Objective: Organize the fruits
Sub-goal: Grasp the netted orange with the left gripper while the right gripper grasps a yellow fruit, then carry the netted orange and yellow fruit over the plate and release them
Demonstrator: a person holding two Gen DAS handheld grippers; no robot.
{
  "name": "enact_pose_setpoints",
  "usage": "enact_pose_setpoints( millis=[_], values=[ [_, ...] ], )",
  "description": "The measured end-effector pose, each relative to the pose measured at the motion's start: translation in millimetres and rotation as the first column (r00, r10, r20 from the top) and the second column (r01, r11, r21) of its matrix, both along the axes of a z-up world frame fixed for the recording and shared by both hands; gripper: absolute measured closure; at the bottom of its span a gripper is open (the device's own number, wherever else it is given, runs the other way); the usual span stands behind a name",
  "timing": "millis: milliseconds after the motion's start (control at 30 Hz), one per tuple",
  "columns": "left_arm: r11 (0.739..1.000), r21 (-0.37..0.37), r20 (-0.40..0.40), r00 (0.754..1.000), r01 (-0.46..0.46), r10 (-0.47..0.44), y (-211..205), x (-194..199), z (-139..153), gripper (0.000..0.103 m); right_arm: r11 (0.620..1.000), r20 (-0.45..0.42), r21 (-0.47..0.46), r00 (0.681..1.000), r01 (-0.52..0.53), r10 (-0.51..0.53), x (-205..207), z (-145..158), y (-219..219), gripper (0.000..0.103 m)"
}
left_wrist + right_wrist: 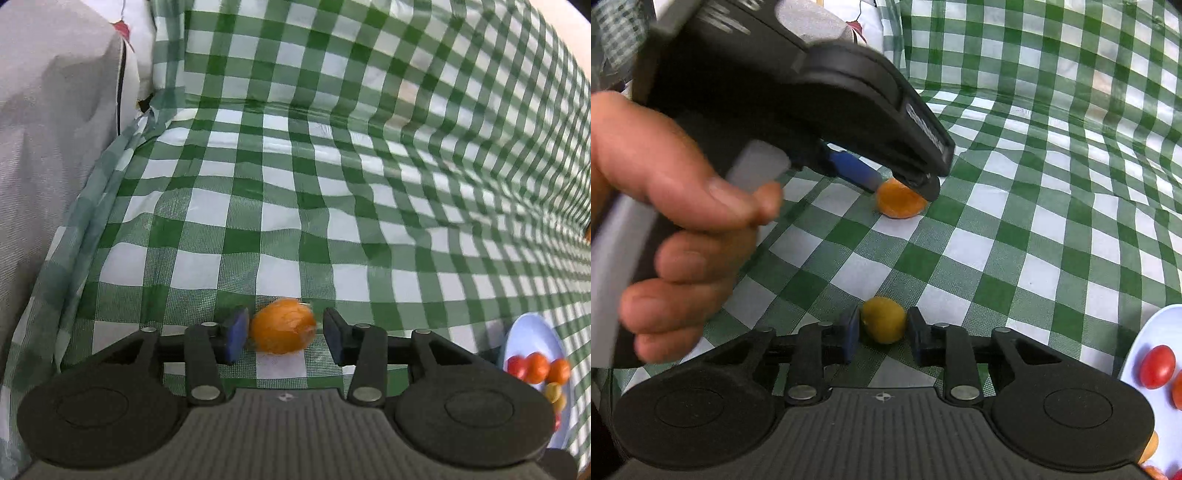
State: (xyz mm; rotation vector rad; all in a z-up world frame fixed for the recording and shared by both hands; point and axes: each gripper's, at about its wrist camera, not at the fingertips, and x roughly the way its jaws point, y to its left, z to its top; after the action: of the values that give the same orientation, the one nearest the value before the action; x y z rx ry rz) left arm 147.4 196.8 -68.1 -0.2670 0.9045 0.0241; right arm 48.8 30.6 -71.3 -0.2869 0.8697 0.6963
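On the green-checked tablecloth [280,236] two loose fruits are being addressed at once. An orange fruit [283,326] sits between the jaws of the left gripper [284,332]. The near-left blue pad is touching or nearly touching it, a visible gap remains at the right pad, so the jaws are parted and not yet clamped. The fruit is seen resting on the cloth in the right wrist view [900,199], with the left gripper [905,182] angled down over it and held by the person's hand [672,221].

A smaller yellow-green fruit [883,319] is bracketed by the right gripper [882,328]. Both pads appear at or very near its skin; firm contact cannot be confirmed, and the fruit looks to be on the cloth, not lifted.

A pale blue plate [532,332] is seen at the near right, already loaded with red, orange and yellow small fruits [537,367]; it is judged to be the drop target.

Risks, as judged:
- Round fruit can be squeezed out sideways if closure is off-centre; the uneven contact on the left gripper makes this likely there.
- Soft skin could be split by excess clamp force.
- Wrinkled cloth may be snagged by the low pads and dragged, rolling either fruit away.
- Both grippers are working close together, so a collision is possible on the way to the plate.
- Fruits already on the plate could be knocked off during release.
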Motion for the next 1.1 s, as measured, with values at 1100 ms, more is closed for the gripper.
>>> enact_pose_setpoints(
  millis=[1100],
  values=[
    [0.98, 0.178, 0.13, 0.985, 0.087, -0.111, -93.5, -123.3, 69.4, 0.06, 0.948, 0.193, 0.136, 0.93, 0.289, -0.312, -46.7, 101.2, -140.7, 0.074]
  ],
)
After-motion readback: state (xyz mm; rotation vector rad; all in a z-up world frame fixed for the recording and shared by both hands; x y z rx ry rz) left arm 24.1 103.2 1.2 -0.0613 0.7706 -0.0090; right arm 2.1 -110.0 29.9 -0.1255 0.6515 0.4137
